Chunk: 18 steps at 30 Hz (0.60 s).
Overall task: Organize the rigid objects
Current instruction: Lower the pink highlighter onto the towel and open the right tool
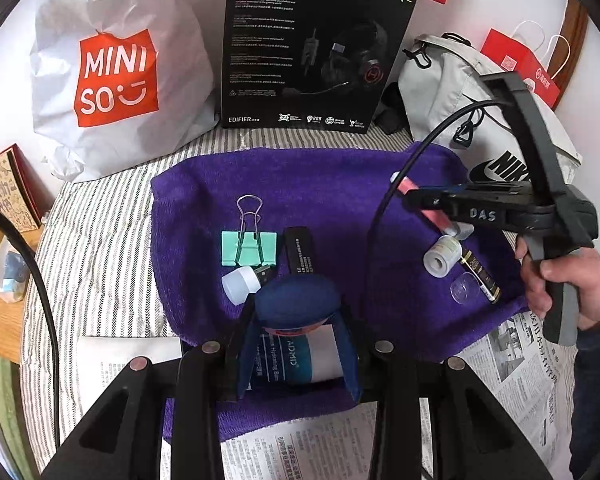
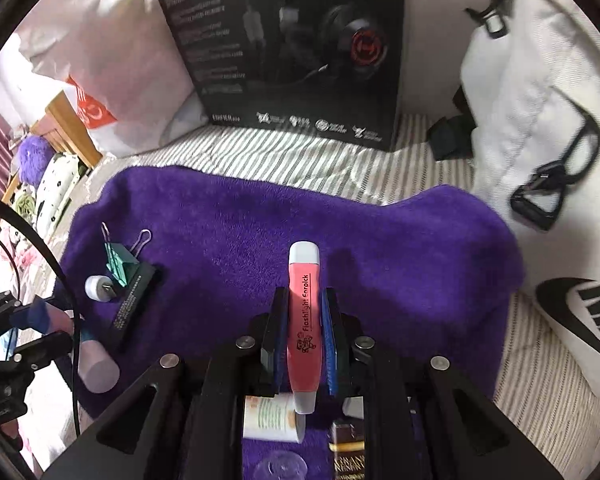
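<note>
Both jaws are pinching something: the right gripper [image 2: 304, 336] clamps a pink earpick [image 2: 303, 320] at its middle, lengthwise between the pads so both grey ends stick out, while the left gripper [image 1: 296, 344] squeezes a blue-capped tube [image 1: 296, 320] just below its cap. Each is carried low over the purple towel [image 1: 320, 184], probably to join the laid-out items. Near the tube lie a green clip [image 1: 249, 242], white cap [image 1: 241, 285] and black stick [image 1: 300, 249]; behind stand a headset box [image 1: 312, 48] and bags.
</note>
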### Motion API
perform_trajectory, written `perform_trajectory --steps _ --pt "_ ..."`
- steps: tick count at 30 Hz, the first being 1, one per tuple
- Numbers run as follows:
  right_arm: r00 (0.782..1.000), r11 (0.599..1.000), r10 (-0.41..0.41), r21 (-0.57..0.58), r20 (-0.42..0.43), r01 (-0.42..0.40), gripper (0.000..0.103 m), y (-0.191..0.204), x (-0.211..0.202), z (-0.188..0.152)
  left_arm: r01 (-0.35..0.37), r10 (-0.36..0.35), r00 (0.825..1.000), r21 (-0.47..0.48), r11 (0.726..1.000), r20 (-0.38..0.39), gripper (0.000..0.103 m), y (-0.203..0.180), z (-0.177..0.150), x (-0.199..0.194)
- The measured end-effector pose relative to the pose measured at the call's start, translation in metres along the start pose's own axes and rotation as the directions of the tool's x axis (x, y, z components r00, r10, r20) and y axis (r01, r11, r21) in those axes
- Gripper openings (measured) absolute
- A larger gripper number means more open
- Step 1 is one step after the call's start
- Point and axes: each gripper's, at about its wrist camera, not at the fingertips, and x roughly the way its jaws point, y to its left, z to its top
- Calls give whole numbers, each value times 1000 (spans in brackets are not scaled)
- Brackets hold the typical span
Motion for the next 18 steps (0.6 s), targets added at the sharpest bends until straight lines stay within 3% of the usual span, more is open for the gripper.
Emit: perform_trajectory --steps 13,18 --pt "999 999 -30 -33 -23 29 17 2 15 1 3 -3 1000 0 1000 -2 34 2 2 4" --pt "1000 999 -20 -41 -21 19 32 2 8 -8 -2 2 1000 -10 1000 -5 34 3 1 5"
